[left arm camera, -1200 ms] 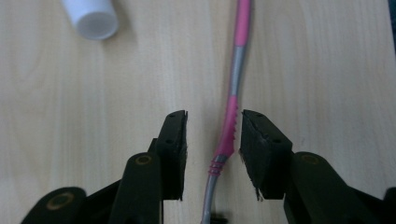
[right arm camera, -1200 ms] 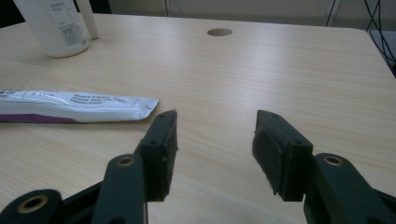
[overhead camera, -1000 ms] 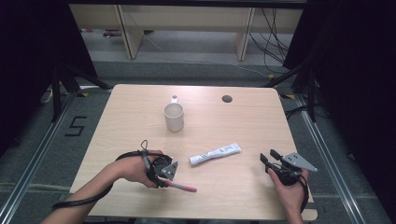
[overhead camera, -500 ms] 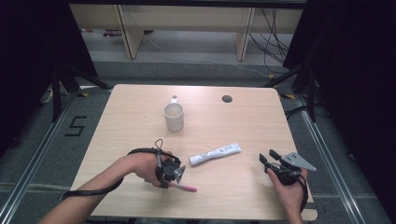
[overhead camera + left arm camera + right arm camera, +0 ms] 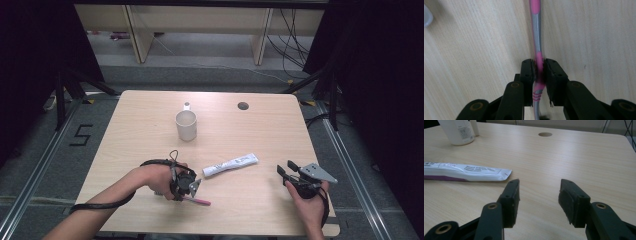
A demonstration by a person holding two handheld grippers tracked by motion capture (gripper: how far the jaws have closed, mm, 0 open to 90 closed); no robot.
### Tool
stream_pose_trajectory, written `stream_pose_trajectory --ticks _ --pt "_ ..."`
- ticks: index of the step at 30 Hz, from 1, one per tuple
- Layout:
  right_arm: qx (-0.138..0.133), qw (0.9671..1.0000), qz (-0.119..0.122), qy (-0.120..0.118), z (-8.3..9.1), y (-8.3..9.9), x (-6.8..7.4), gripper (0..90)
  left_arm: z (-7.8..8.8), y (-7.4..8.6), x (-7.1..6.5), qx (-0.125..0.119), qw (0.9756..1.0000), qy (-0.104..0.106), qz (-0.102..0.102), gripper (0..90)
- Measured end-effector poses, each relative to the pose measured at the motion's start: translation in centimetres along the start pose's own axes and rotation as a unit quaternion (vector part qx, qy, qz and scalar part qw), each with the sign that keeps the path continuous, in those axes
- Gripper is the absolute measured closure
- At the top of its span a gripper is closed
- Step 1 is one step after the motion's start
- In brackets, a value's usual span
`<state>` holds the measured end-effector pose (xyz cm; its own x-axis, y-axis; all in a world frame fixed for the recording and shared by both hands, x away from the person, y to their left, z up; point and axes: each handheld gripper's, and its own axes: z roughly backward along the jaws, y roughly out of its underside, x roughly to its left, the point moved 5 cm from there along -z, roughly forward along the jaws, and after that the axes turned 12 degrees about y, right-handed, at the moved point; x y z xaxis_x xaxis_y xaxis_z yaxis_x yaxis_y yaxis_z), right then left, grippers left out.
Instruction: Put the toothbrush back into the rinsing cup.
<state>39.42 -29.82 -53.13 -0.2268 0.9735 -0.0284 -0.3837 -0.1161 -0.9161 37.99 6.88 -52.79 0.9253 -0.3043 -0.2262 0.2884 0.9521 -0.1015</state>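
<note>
Slid a touch toward the toothpaste tube (image 5: 231, 164) since a second ago, left hand-held gripper (image 5: 187, 186), jaws just closing, now pinching the pink toothbrush (image 5: 537, 53) lying flat on the surface (image 5: 250, 130). Light, stiff, slick plastic, probably best gripped mid-handle. Right hand-held gripper (image 5: 539, 200) spread, unmoved.

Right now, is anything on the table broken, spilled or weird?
Nothing stands out. The mug stands upright, the toothpaste tube lies flat and whole, and the pink toothbrush lies on the table, pinched in the left gripper. No spills.
</note>
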Motion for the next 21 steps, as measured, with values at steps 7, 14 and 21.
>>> stream_pose_trajectory --ticks 7,14,21 --pt "-0.01 0.9998 0.017 0.001 -0.2 -0.1 -0.2 51.0 0.0 0.0 0.0 0.004 1.0 -0.002 0.001 80.5" --pt "-0.003 0.9999 0.01 -0.001 -0.2 0.0 0.0 50.3 0.0 0.0 0.0 0.0 1.0 -0.005 0.006 81.3" --pt "-0.003 0.9999 0.017 0.002 -0.1 0.0 0.0 50.6 1.3 0.1 -0.2 -0.034 0.999 -0.029 0.006 81.4"
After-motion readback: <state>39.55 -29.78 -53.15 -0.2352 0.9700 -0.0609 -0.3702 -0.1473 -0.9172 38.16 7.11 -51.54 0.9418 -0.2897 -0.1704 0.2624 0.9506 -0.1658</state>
